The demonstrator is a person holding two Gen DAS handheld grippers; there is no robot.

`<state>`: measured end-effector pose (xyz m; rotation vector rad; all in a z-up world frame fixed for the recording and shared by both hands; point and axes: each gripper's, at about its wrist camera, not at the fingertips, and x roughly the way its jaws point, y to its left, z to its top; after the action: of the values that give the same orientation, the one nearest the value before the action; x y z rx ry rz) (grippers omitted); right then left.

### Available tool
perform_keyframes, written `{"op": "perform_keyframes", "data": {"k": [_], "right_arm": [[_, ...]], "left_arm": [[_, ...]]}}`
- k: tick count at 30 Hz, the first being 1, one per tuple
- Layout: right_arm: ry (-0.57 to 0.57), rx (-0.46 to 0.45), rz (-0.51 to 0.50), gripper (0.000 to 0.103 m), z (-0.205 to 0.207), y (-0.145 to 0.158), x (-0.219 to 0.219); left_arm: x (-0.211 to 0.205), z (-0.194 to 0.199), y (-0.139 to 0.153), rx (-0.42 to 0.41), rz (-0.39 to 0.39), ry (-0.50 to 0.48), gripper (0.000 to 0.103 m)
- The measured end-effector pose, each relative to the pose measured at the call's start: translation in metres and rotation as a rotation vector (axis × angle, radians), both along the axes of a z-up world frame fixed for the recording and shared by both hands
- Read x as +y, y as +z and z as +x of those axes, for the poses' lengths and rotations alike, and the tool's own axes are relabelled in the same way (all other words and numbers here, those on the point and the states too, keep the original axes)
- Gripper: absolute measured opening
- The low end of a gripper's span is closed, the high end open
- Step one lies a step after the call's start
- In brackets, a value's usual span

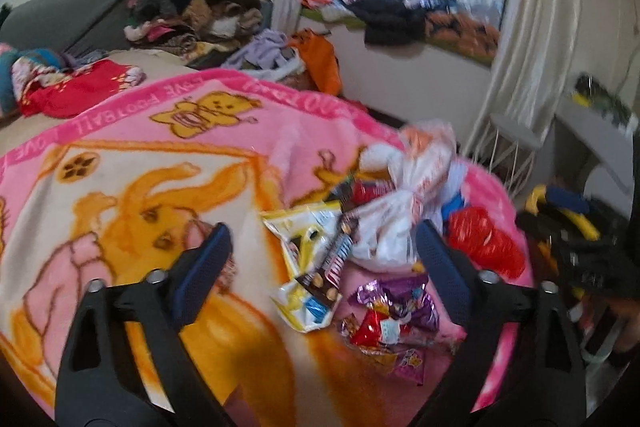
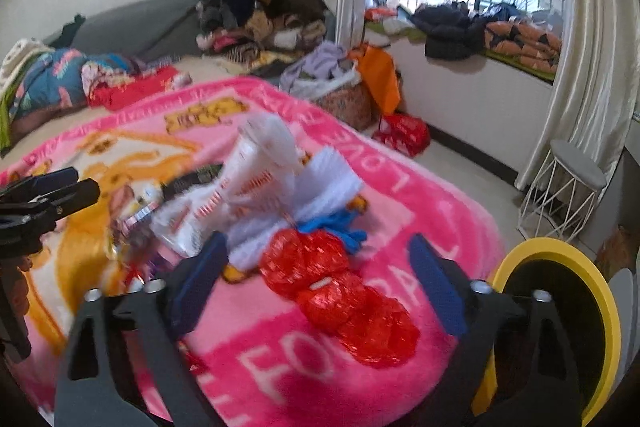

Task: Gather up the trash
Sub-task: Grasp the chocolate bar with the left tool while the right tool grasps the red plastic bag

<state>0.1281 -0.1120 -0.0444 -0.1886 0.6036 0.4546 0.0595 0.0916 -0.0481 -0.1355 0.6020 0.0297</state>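
Broadly, a bed covered by a pink cartoon blanket (image 2: 400,187) fills both views, with the trash heaped near its edge at about 3 o'clock in the left wrist view and dead centre in the right wrist view. Largest of the heap is a knotted white plastic bag (image 1: 404,203), blurred, its long axis running from roughly 1 o'clock down to 7 o'clock in the left wrist view. Next comes a crumpled red plastic bag (image 2: 340,299), lying elongated from 11 o'clock to 5 o'clock in the right wrist view, touching a blue scrap (image 2: 340,227) at its upper end. A yellow-and-white snack wrapper (image 1: 304,239) stretches from 12 to 6 o'clock in the left wrist view, with a dark chocolate wrapper (image 1: 320,279) across it and small shiny candy wrappers (image 1: 392,315) just beside it at 4 o'clock. The left gripper (image 1: 324,263) hangs over the wrappers with its fingers spread wide, grasping nothing; the right gripper (image 2: 316,279) has its fingers likewise released, the red bag between them though apart from both. A yellow-rimmed bin (image 2: 560,307) sits off the bed at 4 o'clock, and a white wire stool (image 2: 568,187) stands on the floor near the curtain.
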Motion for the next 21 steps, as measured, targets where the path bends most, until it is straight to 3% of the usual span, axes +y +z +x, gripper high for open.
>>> {"op": "perform_keyframes", "data": {"k": [2,6,10,15,16,21], "right_arm": [[0.006,0.034,-0.009,0.078,0.007,-0.005,-0.003],[0.049,0.087,-0.046,0.076,0.014,-0.019,-0.001],[0.094,0.144,-0.121,0.072,0.022,-0.033,0.008],[0.096,0.22,-0.188,0.057,0.033,-0.048,0.017],[0.097,0.232,-0.19,0.05,0.034,-0.049,0.017],[0.122,0.248,-0.15,0.038,0.032,-0.048,0.013]], "left_arm": [[-0.005,0.005,-0.007,0.026,0.018,-0.014,0.061],[-0.006,0.013,-0.022,0.074,0.042,-0.018,0.049],[-0.004,0.021,-0.034,0.128,0.053,-0.023,0.044],[-0.002,0.022,-0.042,0.161,0.052,-0.023,0.028],[-0.003,0.021,-0.042,0.161,0.052,-0.024,0.027],[-0.001,0.015,-0.034,0.143,0.011,-0.034,0.026]]}}
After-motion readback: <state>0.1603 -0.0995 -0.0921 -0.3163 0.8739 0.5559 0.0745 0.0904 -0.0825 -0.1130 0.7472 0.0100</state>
